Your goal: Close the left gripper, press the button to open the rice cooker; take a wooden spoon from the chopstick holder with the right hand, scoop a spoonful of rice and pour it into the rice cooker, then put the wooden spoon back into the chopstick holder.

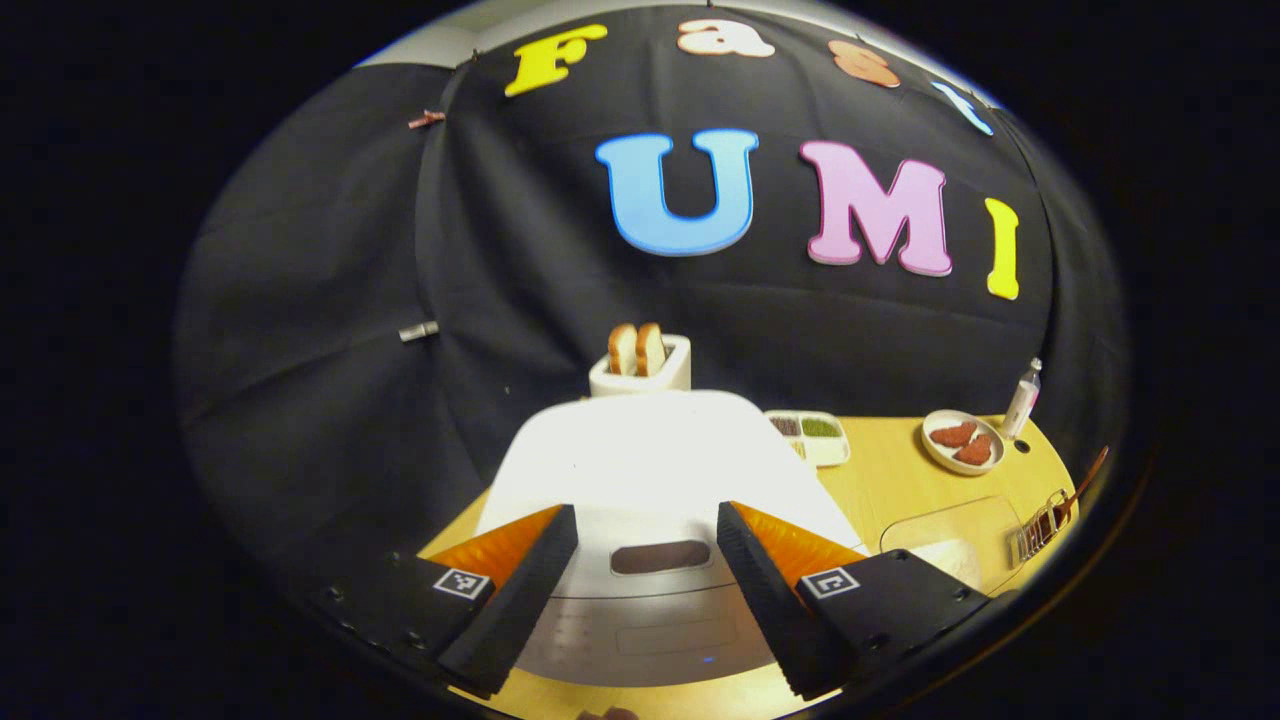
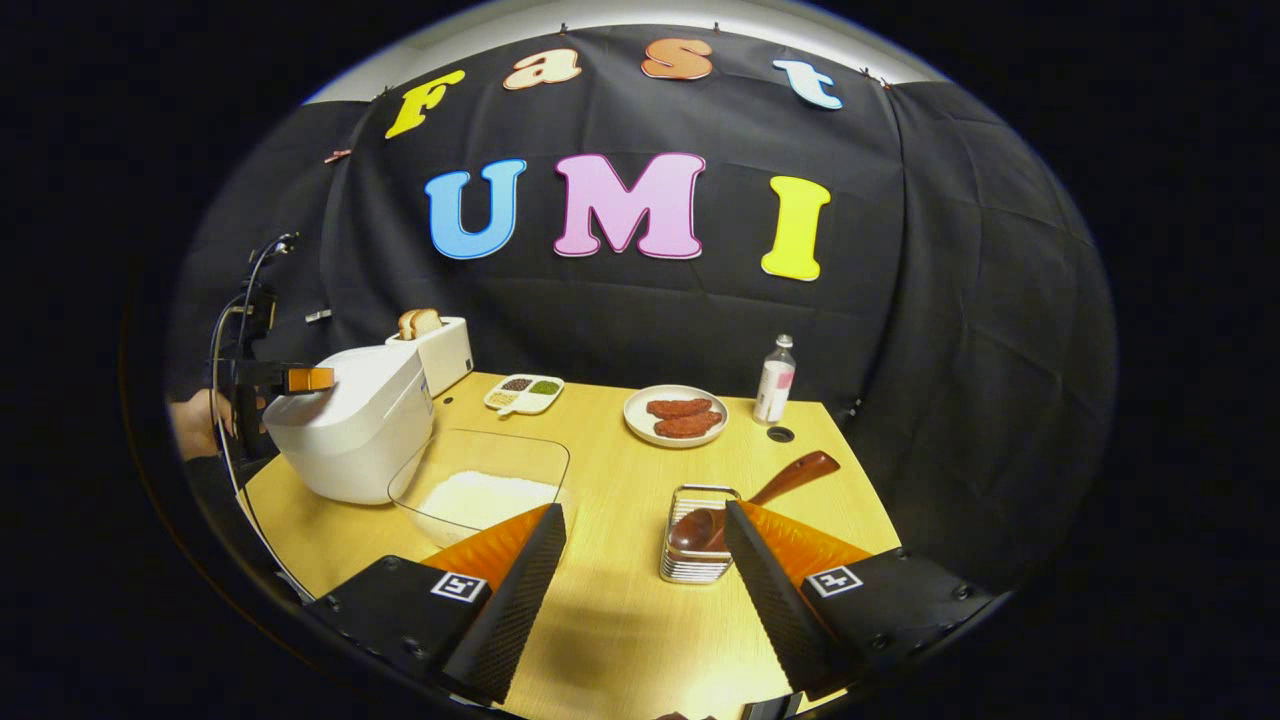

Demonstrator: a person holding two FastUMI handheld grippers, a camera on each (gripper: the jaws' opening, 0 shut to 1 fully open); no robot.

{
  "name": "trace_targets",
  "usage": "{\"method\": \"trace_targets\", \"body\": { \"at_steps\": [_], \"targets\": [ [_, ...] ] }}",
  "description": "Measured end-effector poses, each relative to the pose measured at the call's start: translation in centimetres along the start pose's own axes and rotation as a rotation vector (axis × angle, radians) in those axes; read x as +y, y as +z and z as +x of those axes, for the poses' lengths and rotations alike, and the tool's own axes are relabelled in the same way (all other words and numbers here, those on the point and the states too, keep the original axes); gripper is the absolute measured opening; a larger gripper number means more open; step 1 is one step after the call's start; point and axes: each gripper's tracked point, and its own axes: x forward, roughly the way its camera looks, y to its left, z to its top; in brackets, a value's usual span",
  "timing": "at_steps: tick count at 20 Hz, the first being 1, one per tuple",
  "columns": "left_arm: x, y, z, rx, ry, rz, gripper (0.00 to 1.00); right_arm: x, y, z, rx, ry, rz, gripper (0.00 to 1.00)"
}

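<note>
The white rice cooker (image 1: 650, 460) stands close in front of my left gripper (image 1: 647, 512) with its lid down. Its dark oval button (image 1: 660, 556) lies between the open fingers, which touch nothing. In the right gripper view the cooker (image 2: 345, 420) is at the table's left, and the left gripper (image 2: 300, 380) hovers over its front top. A wooden spoon (image 2: 775, 482) leans in the wire chopstick holder (image 2: 697, 545), just beyond my open right gripper (image 2: 645, 512), near its right finger. A clear bowl of rice (image 2: 485, 490) sits between cooker and holder.
A toaster with bread (image 2: 432, 345) stands behind the cooker. Beyond it are a seasoning tray (image 2: 525, 393), a plate of meat (image 2: 675, 415) and a small bottle (image 2: 775, 380) at the back. A person's hand (image 2: 190, 420) is at the far left. Bare wooden tabletop (image 2: 610, 620) lies under my right gripper.
</note>
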Motion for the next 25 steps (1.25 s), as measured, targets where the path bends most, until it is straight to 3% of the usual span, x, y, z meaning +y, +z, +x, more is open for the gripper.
{"method": "trace_targets", "body": {
  "at_steps": [2, 5, 9, 12, 18, 25],
  "targets": [
    [-2.3, 3.8, -3.6, -0.097, -0.029, 0.0, 0.97, 0.8, 1.8, 0.4, -0.033, 0.013, -0.009, 1.0],
    [-3.9, 5.9, -9.0, -0.162, -0.064, -0.004, 0.96, 2.2, 4.5, 0.6, -0.069, 0.036, -0.016, 1.0],
    [-3.9, 6.4, -14.8, -0.197, -0.084, -0.056, 0.96, 3.6, 8.3, -0.5, -0.159, 0.029, -0.043, 1.0],
    [-2.5, 5.3, -18.2, -0.203, -0.074, -0.021, 0.96, 4.6, 9.2, -2.5, -0.2, 0.01, -0.039, 0.99],
    [-1.2, 3.2, -20.7, -0.175, -0.114, -0.054, 0.96, 5.7, 9.0, -5.1, -0.232, -0.052, 0.004, 0.99],
    [0.9, 3.2, -20.8, -0.183, -0.125, -0.06, 0.97, 8.0, 9.7, -5.5, -0.256, -0.056, 0.01, 0.99]
  ]
}}
